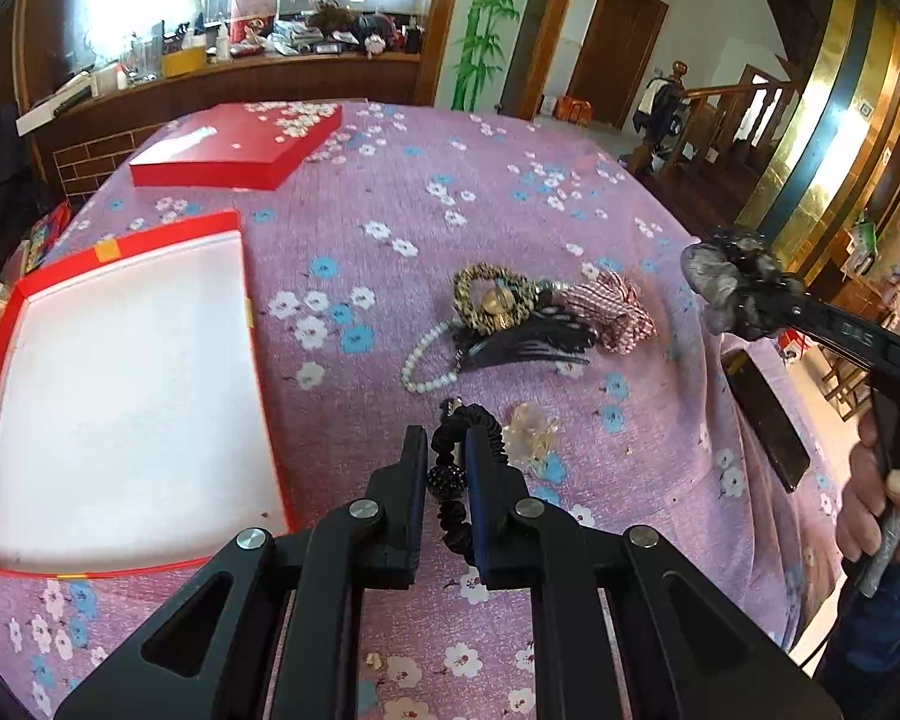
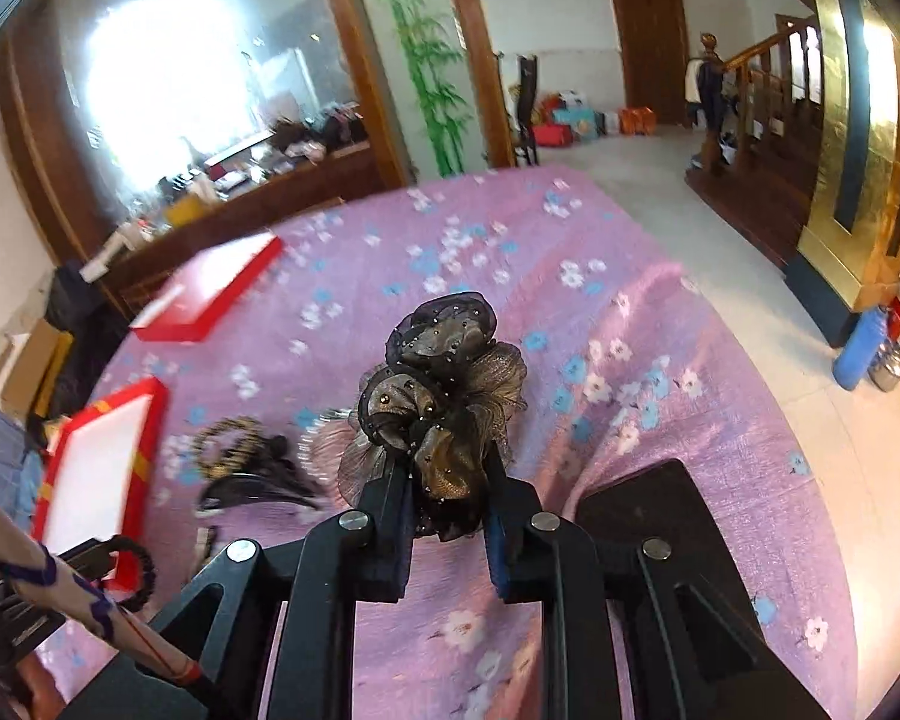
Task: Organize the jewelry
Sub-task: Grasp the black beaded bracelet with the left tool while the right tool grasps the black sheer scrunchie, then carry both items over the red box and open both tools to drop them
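My left gripper (image 1: pixel 447 480) clamped on black beaded scrunchie (image 1: pixel 459 468); right gripper (image 2: pixel 447 480) clamped on organza flower clip (image 2: pixel 444 396). Red box (image 1: pixel 6 300) at my 9 o'clock holds nothing. Jewelry pile (image 1: pixel 510 318) at 12 untouched. Barely started, I judge.

The right gripper (image 2: pixel 447 480) clamps a dark organza hair flower (image 2: pixel 444 384) above the floral tablecloth (image 2: pixel 660 420)
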A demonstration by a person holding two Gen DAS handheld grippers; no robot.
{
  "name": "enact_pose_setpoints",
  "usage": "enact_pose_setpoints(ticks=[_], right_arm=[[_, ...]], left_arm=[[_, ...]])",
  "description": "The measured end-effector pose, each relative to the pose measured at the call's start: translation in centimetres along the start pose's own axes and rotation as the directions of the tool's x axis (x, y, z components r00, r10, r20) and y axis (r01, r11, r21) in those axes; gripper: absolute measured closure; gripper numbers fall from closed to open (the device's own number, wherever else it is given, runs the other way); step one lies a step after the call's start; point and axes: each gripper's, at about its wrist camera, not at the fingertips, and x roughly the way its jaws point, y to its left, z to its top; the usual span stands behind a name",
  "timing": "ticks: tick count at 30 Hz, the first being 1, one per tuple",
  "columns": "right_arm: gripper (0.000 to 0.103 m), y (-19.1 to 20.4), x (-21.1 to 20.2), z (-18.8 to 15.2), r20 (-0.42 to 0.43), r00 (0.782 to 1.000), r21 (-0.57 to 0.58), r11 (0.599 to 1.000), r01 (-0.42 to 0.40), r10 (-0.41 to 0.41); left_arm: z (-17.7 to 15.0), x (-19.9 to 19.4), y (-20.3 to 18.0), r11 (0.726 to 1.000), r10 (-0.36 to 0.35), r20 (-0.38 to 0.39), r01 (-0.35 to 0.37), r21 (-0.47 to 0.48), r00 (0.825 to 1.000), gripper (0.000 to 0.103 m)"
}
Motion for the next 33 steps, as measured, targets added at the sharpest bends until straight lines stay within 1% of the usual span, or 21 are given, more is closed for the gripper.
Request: enact_pose_setpoints(ticks=[2,4,8,13,17,23,28,31,33], right_arm=[[0.083,1.2,-0.8,-0.1,0.006,0.999,-0.019,0.999,-0.039,0.039],[0.083,3.1,-1.2,-0.2,0.008,0.998,-0.057,0.997,-0.061,0.062],[0.083,7.4,-0.7,-0.7,-0.021,0.995,-0.147,0.984,-0.104,0.102],[0.082,13.4,0.2,-1.5,-0.073,0.985,-0.249,0.954,-0.169,0.155],[0.082,17.8,1.4,-1.8,-0.11,0.974,-0.3,0.928,-0.221,0.197],[0.081,24.8,4.5,-1.4,-0.183,0.953,-0.343,0.893,-0.291,0.24],[0.081,31.1,8.1,-0.7,-0.228,0.941,-0.388,0.862,-0.325,0.251],[0.081,33.9,10.7,-0.4,-0.254,0.938,-0.399,0.857,-0.325,0.237],[0.081,35.3,12.5,-0.1,-0.265,0.937,-0.396,0.861,-0.32,0.227]], left_arm=[[0.1,-0.7,0.5,1.0,0.008,0.013,-0.008,-0.005,1.0,0.091],[0.1,-1.5,1.4,1.0,0.024,0.028,-0.024,-0.017,0.999,0.091],[0.3,-3.0,3.5,0.997,0.059,0.055,-0.056,-0.047,0.997,0.091],[0.6,-4.9,7.6,0.99,0.112,0.083,-0.104,-0.098,0.99,0.091],[1.2,-5.9,11.2,0.979,0.159,0.091,-0.145,-0.143,0.983,0.091],[2.6,-5.3,17.1,0.957,0.232,0.062,-0.217,-0.194,0.971,0.091],[4.4,-3.6,21.0,0.947,0.253,0.031,-0.241,-0.212,0.967,0.091],[5.8,-2.1,22.9,0.944,0.261,0.016,-0.252,-0.216,0.965,0.091],[6.6,-1.0,23.9,0.944,0.254,0.005,-0.247,-0.218,0.967,0.091]])
